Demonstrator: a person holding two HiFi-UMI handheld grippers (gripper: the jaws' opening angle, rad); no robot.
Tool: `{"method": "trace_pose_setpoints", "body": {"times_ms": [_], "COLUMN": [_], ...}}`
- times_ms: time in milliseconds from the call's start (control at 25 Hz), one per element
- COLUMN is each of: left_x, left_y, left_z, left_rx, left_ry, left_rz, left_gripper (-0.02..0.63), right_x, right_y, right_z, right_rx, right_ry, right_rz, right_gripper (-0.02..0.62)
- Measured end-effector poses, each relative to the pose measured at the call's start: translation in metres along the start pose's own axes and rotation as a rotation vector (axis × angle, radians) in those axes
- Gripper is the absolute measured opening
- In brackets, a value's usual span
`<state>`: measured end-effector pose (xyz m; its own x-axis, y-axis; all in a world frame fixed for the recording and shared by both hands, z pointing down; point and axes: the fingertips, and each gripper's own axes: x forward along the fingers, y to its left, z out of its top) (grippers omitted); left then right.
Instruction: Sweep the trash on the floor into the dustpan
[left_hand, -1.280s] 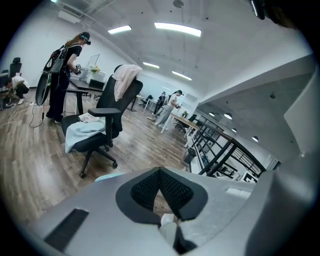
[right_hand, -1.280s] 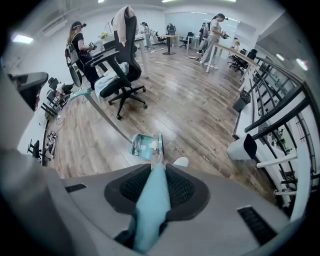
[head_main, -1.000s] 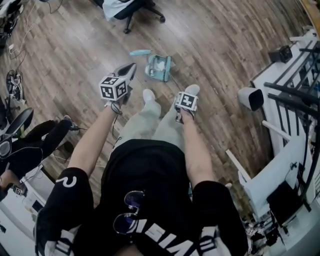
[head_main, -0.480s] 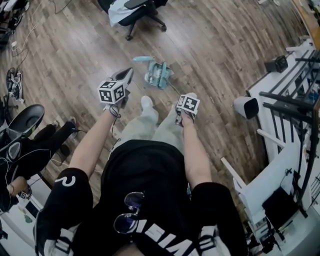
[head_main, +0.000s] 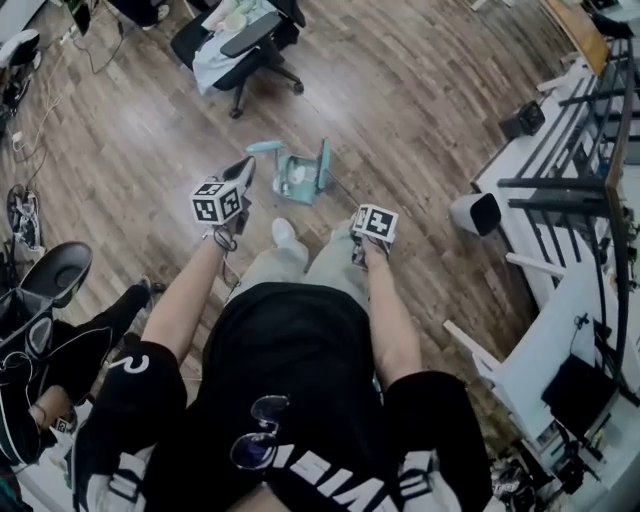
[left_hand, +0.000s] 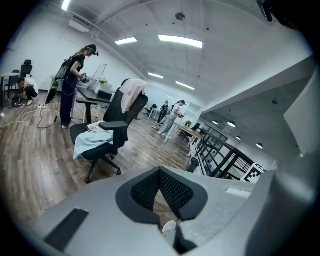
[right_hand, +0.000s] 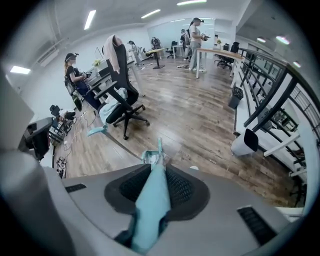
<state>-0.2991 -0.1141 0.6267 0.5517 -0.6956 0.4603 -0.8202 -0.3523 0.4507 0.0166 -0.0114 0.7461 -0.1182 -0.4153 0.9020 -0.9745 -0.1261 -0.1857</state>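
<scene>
Wooden office floor (head_main: 420, 110) seen from above. Ahead of the person's shoes, a teal dustpan (head_main: 322, 170) on the floor holds pale trash (head_main: 297, 178). Right hand-held gripper (right_hand: 159, 174) clamps the dustpan handle (right_hand: 150, 210). Left hand-held gripper (left_hand: 160, 175) has its jaws closed together, gripping nothing.

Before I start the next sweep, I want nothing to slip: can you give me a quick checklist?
1. Grip: right gripper fingers shut on dustpan handle: ok.
2. Placement: dustpan down on the floor ahead: ok.
3. Tool: left gripper holding broom: not ok; fingertips together, no handle seen between them.
4. Reach: broom lying beside dustpan: ok.
5. Anything more to sweep: cannot tell.
6. Space: office chair away from dustpan: ok.
</scene>
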Motion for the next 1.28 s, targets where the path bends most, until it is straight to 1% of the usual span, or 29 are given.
{"method": "trace_pose_setpoints", "body": {"times_ms": [120, 200, 320, 400, 520, 560, 680, 720, 800, 840, 920, 1080, 1200, 1280], "left_x": [0.001, 0.001, -0.003, -0.006, -0.008, -0.007, -0.005, -0.005, -0.006, -0.006, -0.007, -0.011, -0.014, -0.017], "left_y": [-0.005, -0.011, -0.024, -0.032, -0.043, -0.049, -0.079, -0.092, -0.115, -0.126, -0.148, -0.179, -0.194, -0.201], "left_z": [0.001, 0.005, 0.009, 0.011, 0.009, 0.007, -0.003, -0.007, -0.015, -0.020, -0.029, -0.051, -0.067, -0.075], "left_rx": [0.012, 0.024, 0.035, 0.040, 0.035, 0.033, 0.034, 0.036, 0.044, 0.048, 0.055, 0.066, 0.069, 0.070], "left_ry": [0.008, 0.002, -0.011, -0.018, -0.027, -0.027, -0.022, -0.020, -0.018, -0.018, -0.018, -0.013, -0.003, 0.001], "left_rz": [0.005, 0.009, 0.015, 0.023, 0.049, 0.060, 0.072, 0.069, 0.064, 0.063, 0.062, 0.064, 0.071, 0.079], "left_gripper": [-0.003, -0.002, -0.002, -0.003, -0.003, -0.003, -0.003, -0.003, -0.002, -0.003, -0.003, -0.003, -0.002, -0.003], "right_x": [-0.018, -0.031, -0.047, -0.057, -0.069, -0.073, -0.085, -0.089, -0.093, -0.096, -0.105, -0.116, -0.121, -0.122], "right_y": [-0.008, -0.020, -0.031, -0.044, -0.069, -0.075, -0.095, -0.098, -0.094, -0.097, -0.110, -0.130, -0.148, -0.154], "right_z": [0.011, 0.012, 0.015, 0.014, 0.009, 0.009, 0.008, 0.008, 0.011, 0.009, 0.002, -0.004, -0.019, -0.027], "right_rx": [0.026, 0.031, 0.040, 0.034, 0.021, 0.018, 0.013, 0.017, 0.035, 0.043, 0.051, 0.037, 0.043, 0.048], "right_ry": [-0.029, -0.029, -0.064, -0.074, -0.053, -0.052, -0.050, -0.057, -0.096, -0.102, -0.098, -0.135, -0.105, -0.095], "right_rz": [0.006, -0.011, 0.017, 0.001, -0.047, -0.049, -0.059, -0.038, 0.048, 0.068, 0.070, 0.091, 0.078, 0.087], "right_gripper": [0.083, 0.083, 0.083, 0.083, 0.083, 0.083, 0.083, 0.083, 0.083, 0.083, 0.083, 0.083, 0.083, 0.083]}}
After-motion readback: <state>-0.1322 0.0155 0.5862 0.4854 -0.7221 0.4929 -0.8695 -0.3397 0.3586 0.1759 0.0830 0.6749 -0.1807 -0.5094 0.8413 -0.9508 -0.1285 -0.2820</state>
